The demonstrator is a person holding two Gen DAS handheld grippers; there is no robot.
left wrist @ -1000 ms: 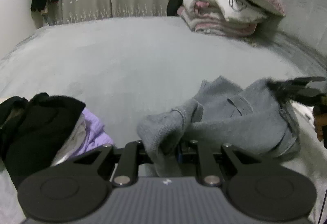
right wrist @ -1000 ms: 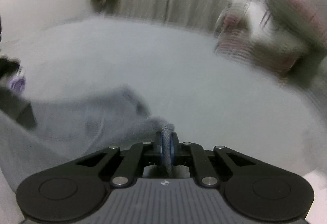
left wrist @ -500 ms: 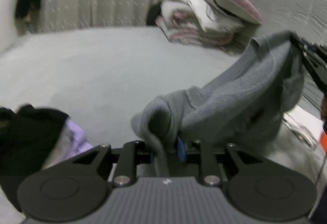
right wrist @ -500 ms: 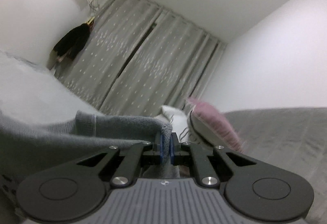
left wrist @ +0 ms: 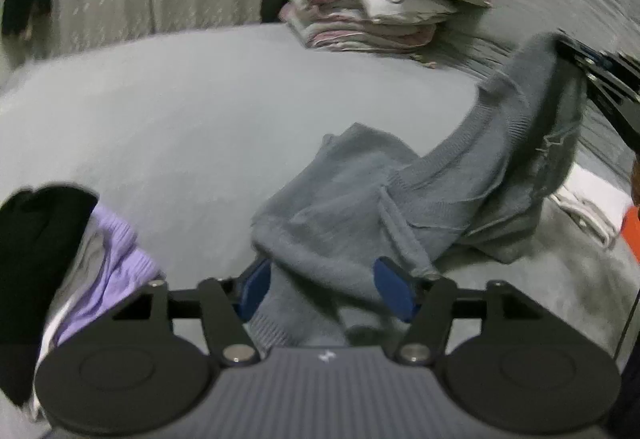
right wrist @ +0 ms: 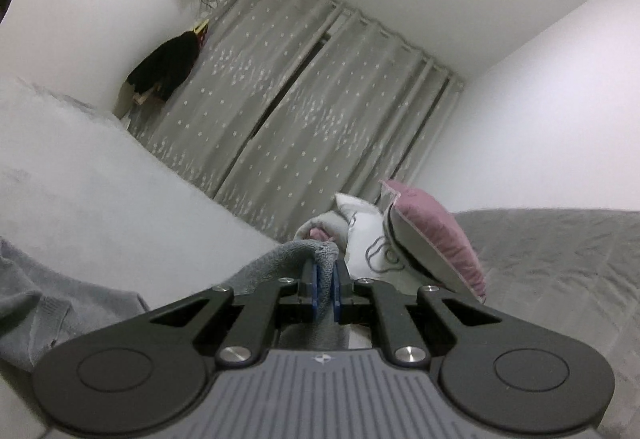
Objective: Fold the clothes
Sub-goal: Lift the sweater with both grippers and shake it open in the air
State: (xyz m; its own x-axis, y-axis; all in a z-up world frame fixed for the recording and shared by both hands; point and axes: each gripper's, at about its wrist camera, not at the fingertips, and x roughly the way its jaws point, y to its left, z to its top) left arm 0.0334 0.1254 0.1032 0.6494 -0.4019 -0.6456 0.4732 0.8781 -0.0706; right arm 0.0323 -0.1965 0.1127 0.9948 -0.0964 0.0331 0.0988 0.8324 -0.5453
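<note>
bed (left wrist: 200, 127): a wide grey cover; it carries all the clothes, and the far middle part of it is bare.
stack at the head (left wrist: 360, 11): folded pale and pink bedding with a pink pillow (right wrist: 436, 235) on top, well apart from the work.
pile at the left (left wrist: 60, 251): black and lilac clothes, not folded, just beside the left tongs.
grey sweater (left wrist: 400, 207): the task's thing; it is stretched from low near left to high far right, so its long axis goes on a diagonal between the two tongs; its middle sags onto the bed.
left tongs (left wrist: 326, 291): low over the bed, pointing forward; the blue pads stand wide apart and the knit hem only lies between them, not pinched.
right tongs (right wrist: 324, 285): raised and tilted upward, toward the curtains; closed tight on a corner of the sweater.
nearer side: the loose end lies directly at the left tongs, so i judge that a new grip on this end would fall to the left.
</note>
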